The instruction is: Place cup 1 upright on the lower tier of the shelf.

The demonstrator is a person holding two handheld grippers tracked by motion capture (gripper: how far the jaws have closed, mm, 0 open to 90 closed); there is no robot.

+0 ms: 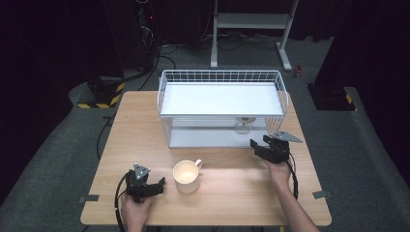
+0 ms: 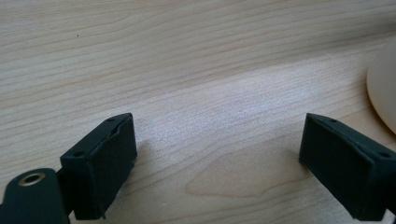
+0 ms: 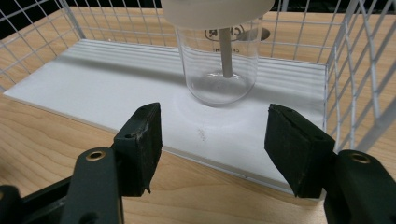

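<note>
Black rubber pads on my right fingers [image 3: 214,149] stand apart with nothing between them, just in front of the clear glass jar [image 3: 218,60] on the lower white shelf [image 3: 93,84] of the wire rack [image 1: 220,77]. My left fingers [image 2: 219,163] also gape empty, low over the bare desk [image 2: 187,56], with the cream mug [image 1: 186,176] just beside them on their right.

The jar looks to me like thin, stiff glass: light, smooth and slippery, and likely to crack if knocked against the wires. It has a pale lid and a thin rod standing inside it. I would take it across the straight wall below the lid, pads square on both sides, squeezing gently. The mug seems sturdier and heavier, probably ceramic; its rim or the handle, which points to the far right, would give a hold.

From my right fingers' camera the top of the lid is cut off, and the lettering behind the glass is unreadable. What the rod is fixed to I cannot tell. From above, the upper shelf hides most of the jar. At the edge of my left fingers' camera the mug is a pale curve.
</note>
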